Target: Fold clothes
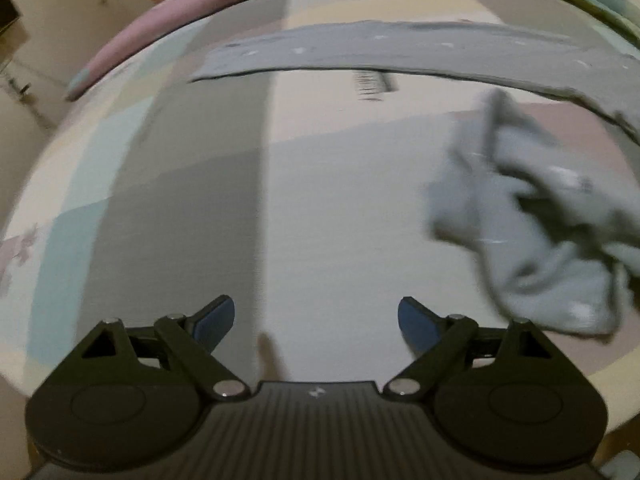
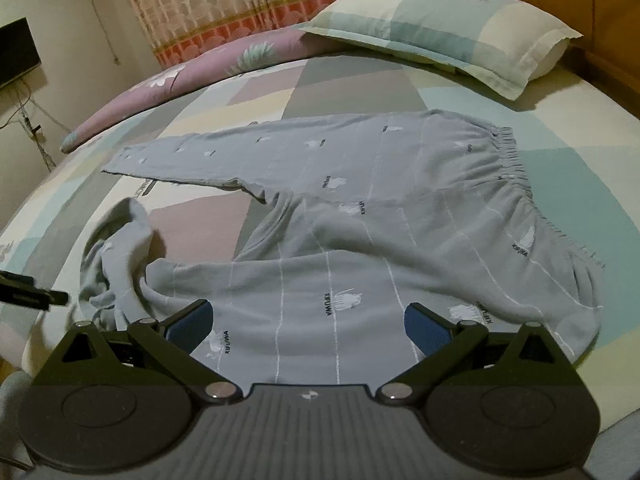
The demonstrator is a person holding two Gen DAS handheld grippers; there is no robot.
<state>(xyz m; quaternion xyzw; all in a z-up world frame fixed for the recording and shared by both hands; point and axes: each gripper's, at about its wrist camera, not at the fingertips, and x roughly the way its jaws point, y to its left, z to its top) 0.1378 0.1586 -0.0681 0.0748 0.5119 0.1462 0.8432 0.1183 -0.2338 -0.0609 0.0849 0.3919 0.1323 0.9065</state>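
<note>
Two grippers: left gripper [image 1: 316, 320] and right gripper [image 2: 307, 322] are hovering spread, grasping nothing.
Pyjama trousers [image 2: 360, 216]: lying unfolded on the bed [image 2: 560, 168], near leg bunching.

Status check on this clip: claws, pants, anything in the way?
Both claws open and empty, left, right. Grey pants spread on bed, unfolded, near leg end bunched. Pillow clear of pants.

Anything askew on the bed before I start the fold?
Yes. The grey printed pyjama trousers lie unevenly: the far leg is flat, but the near leg's cuff end is bunched and twisted.
</note>
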